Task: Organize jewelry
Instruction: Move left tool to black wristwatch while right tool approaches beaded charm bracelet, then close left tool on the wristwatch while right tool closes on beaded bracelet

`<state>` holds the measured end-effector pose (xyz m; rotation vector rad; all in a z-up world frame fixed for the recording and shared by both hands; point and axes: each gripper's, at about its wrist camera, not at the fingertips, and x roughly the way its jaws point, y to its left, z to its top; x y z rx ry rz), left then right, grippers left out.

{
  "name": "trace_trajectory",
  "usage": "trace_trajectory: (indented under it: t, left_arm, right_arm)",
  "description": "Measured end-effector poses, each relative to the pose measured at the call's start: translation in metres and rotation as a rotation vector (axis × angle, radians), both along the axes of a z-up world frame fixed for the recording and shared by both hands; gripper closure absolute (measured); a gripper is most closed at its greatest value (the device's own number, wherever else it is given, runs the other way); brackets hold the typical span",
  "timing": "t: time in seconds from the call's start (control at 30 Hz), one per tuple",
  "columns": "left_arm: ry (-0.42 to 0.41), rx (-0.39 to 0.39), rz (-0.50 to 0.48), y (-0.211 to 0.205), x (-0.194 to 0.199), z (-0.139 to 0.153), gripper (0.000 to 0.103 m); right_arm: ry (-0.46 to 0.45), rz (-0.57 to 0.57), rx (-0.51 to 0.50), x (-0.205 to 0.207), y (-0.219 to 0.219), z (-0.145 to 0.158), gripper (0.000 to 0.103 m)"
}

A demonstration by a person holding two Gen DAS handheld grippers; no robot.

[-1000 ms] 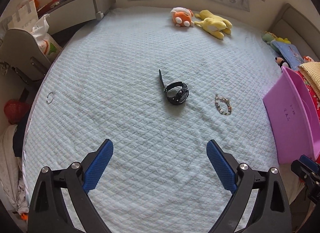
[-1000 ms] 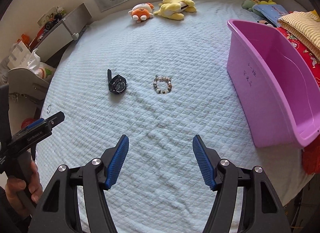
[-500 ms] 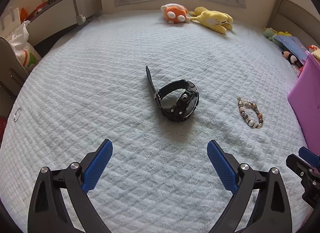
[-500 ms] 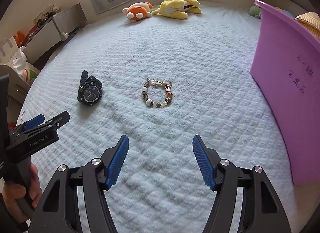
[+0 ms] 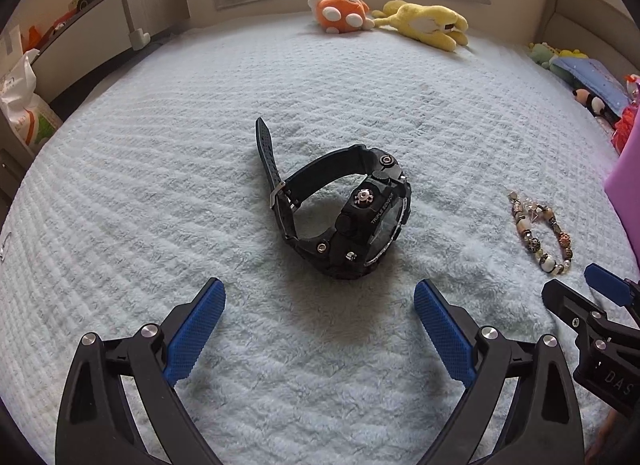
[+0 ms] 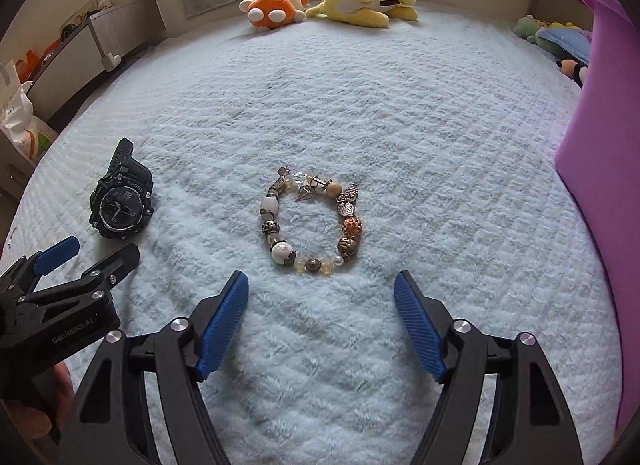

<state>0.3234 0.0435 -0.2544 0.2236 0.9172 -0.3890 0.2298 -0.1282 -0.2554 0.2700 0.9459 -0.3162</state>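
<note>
A: While both tools hang over the bed [image 6: 400,113], how do the jaws stand?

B: Nearest, the right gripper [image 6: 320,317] stands apart with nothing between its pads; its jaws have just been opening. The left gripper [image 5: 318,329] is spread wide too, and empty.

A: And the jewelry?

B: Just beyond the right gripper lies the beaded bracelet [image 6: 314,221], flat in a ring mid-bed. The black watch [image 5: 344,213] sits just past the left gripper, on its side with its strap [image 5: 268,149] poking up. Along the bed's right edge stands the purple bin [image 6: 600,185], probably the destination, though its inside isn't visible here.

A: What might go wrong?

B: The cover is soft and fluffy, so closing pads could pinch fabric along with beads. A grip on one bead may slip. The watch, tilted on its case, could roll if nudged off-centre. Plush toys [image 6: 328,5] at the far edge are well clear.
</note>
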Motion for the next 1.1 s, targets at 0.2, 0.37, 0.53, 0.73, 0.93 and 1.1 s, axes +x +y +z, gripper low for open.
trace_trajectory:
  t: [0.2,0.37,0.53,0.73,0.93,1.1]
  left_arm:
    - [0.009,-0.004,-0.003,-0.005,0.01,-0.003,0.008]
    - [0.009,-0.003,-0.005,-0.012,0.021,-0.002,0.007]
    - [0.0,0.006,-0.011,-0.019,0.029,-0.001,0.006]
    - [-0.003,0.016,-0.003,-0.025,0.037,-0.002,0.006]
    - [-0.004,0.03,0.003,-0.033,0.045,-0.003,0.006]
    - [0.011,0.0,-0.017,-0.031,0.046,-0.001,0.019]
  right_arm:
    - [-0.009,-0.003,-0.028,0.013,-0.002,-0.005,0.028]
    - [-0.009,0.005,-0.055,0.025,-0.005,-0.008,0.028]
    - [0.0,0.014,-0.076,0.031,-0.005,-0.011,0.027]
    - [0.013,0.014,-0.098,0.038,-0.003,-0.013,0.025]
    - [0.022,0.023,-0.105,0.041,-0.003,-0.014,0.024]
    - [0.021,0.037,-0.101,0.04,-0.002,-0.012,0.029]
